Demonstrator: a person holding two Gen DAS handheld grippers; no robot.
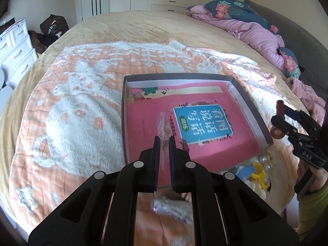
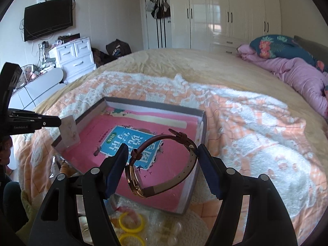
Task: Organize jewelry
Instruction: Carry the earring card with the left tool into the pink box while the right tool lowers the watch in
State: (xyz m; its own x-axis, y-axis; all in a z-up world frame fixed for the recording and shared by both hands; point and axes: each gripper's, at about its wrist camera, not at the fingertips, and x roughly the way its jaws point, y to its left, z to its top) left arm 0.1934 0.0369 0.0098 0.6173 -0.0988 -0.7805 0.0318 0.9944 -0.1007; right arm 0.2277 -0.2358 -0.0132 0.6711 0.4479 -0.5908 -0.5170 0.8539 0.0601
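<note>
Two claws hang over the shallow box (image 2: 202,123) on the bed (image 2: 184,65). The left claw (image 1: 164,141) is pinched tight on a clear packet (image 1: 164,123); the right claw (image 2: 163,149), jaws wide, grips a brown-strapped watch (image 2: 160,164) above the pink book (image 1: 215,143).

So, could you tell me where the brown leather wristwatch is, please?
In the right wrist view, the brown leather wristwatch sits clamped in the right claw, above the grey tray's near corner.
</note>
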